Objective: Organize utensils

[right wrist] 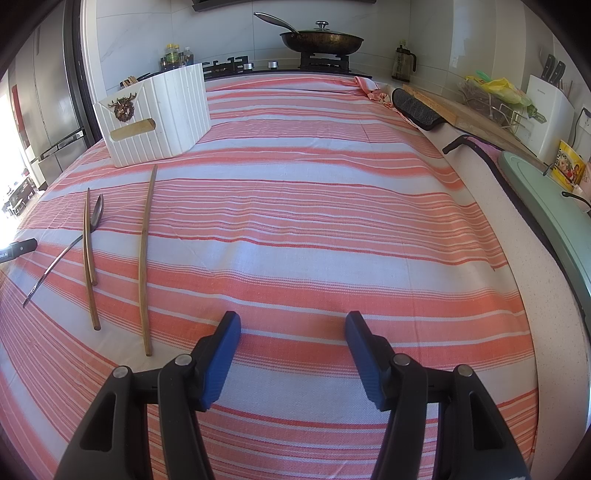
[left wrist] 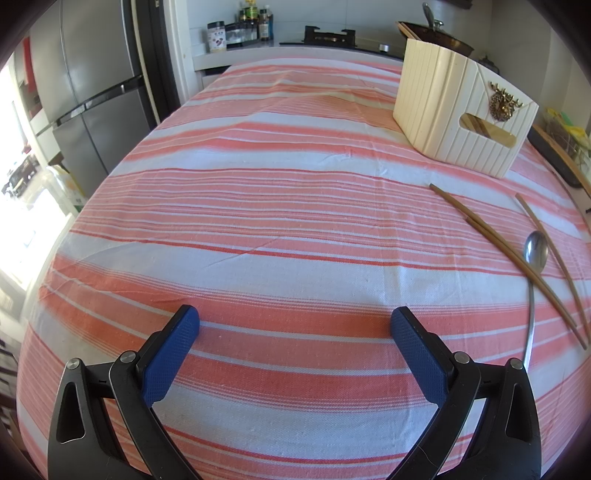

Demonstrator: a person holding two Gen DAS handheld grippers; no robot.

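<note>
A white ribbed utensil box (left wrist: pixel 461 107) (right wrist: pixel 159 114) with a brass deer ornament stands on the striped cloth; wooden sticks poke out of its far end. Loose on the cloth lie three wooden chopsticks (left wrist: pixel 517 251) (right wrist: pixel 144 258) and a metal spoon (left wrist: pixel 535 251) (right wrist: pixel 96 214), with two of the chopsticks crossing over the spoon. My left gripper (left wrist: pixel 295 325) hovers open over bare cloth, left of the utensils. My right gripper (right wrist: pixel 291 328) is open too, nothing between its blue pads (right wrist: pixel 221 362), to the right of the single chopstick.
A red-and-white striped cloth (right wrist: pixel 314 221) covers the counter. Behind it sit a gas hob with a lidded pan (right wrist: pixel 321 38), bottles (left wrist: pixel 255 22) and a fridge (left wrist: pixel 92 92). Along the right edge lie a wooden board, a green board (right wrist: pixel 546 206) and a knife block.
</note>
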